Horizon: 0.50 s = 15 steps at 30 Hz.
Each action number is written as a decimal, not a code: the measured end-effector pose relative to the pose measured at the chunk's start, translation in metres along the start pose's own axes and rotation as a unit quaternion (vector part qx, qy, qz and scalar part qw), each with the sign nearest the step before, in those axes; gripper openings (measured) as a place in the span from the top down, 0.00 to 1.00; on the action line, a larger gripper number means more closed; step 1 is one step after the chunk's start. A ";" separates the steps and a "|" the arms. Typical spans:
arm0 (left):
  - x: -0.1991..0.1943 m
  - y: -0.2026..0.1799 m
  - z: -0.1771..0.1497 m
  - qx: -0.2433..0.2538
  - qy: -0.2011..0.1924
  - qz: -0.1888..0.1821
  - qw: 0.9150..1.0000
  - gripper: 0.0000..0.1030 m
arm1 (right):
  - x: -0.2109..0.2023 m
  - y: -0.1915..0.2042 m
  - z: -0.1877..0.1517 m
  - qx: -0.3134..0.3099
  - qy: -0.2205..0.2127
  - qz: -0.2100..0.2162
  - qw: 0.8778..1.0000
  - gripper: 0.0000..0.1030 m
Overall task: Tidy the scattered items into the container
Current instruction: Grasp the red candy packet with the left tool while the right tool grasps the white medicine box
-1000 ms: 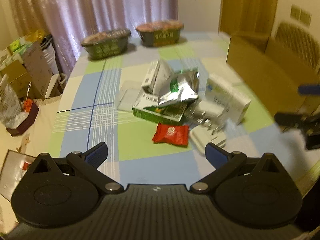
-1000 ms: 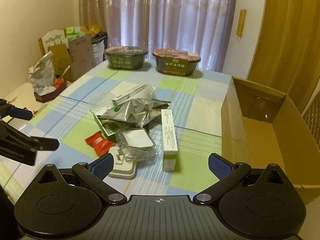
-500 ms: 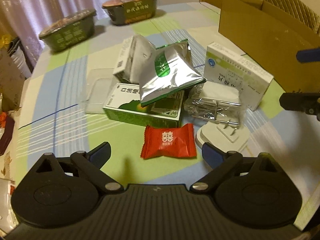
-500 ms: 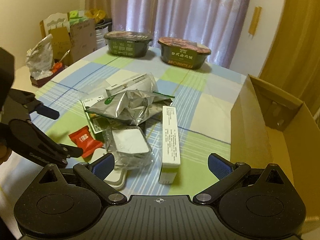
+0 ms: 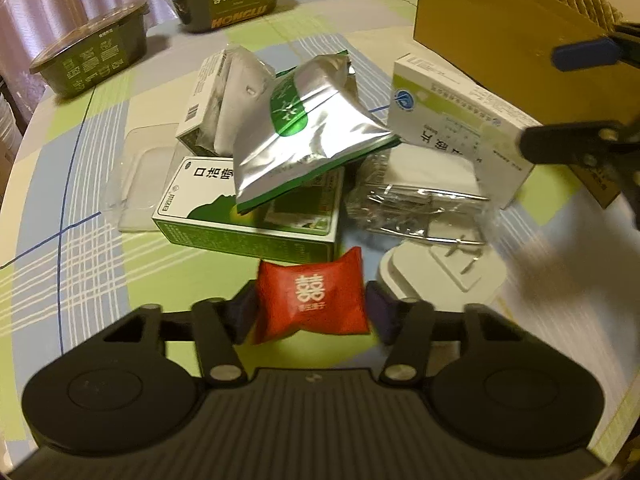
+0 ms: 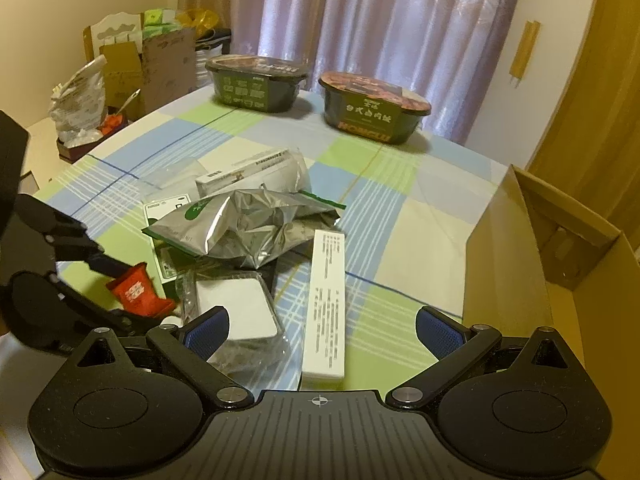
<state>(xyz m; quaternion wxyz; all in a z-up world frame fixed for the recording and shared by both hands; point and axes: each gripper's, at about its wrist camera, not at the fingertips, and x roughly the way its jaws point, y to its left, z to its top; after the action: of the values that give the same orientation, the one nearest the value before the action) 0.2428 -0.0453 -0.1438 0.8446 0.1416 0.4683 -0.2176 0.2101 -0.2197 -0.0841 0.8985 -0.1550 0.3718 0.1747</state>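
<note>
Closed now, left gripper point(image 5: 310, 312) pinches red packet point(image 5: 312, 294) beside green box point(image 5: 248, 216).

Two dark instant-meal bowls point(image 6: 256, 87) point(image 6: 374, 107) stand side by side at the far edge of the worktop point(image 6: 420, 216), which wears a cloth checked in green, blue and cream. Behind the bowls hangs a pale mauve curtain point(image 6: 360, 24). Left of the worktop, on a lower surface, sit a crumpled white bag point(image 6: 78, 108) and some brown cardboard pieces point(image 6: 160, 68). Right of the curtain stands a wooden door point(image 6: 600, 92).
</note>
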 end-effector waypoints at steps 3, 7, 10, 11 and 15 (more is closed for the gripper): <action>-0.006 -0.001 -0.005 -0.004 0.006 -0.008 1.000 0.57 | 0.009 -0.001 0.004 -0.007 0.006 -0.003 1.000 0.00; -0.016 -0.004 -0.012 -0.007 0.006 -0.016 1.000 0.57 | 0.027 -0.004 0.007 -0.013 0.030 -0.003 0.999 0.24; -0.018 -0.008 -0.016 -0.004 0.007 -0.021 1.000 0.57 | 0.041 -0.008 0.008 -0.010 0.046 -0.001 0.999 0.26; -0.018 -0.008 -0.017 -0.004 0.006 -0.022 1.000 0.57 | 0.045 -0.009 0.009 -0.009 0.053 0.000 0.999 0.36; -0.019 -0.009 -0.018 -0.002 0.002 -0.023 1.000 0.57 | 0.061 -0.014 0.011 0.000 0.081 0.005 0.997 0.45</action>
<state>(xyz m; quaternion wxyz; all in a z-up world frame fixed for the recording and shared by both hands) 0.2166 -0.0407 -0.1376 0.8389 0.1293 0.4734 -0.2355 0.2631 -0.2156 -0.1187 0.8647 -0.1671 0.4437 0.1661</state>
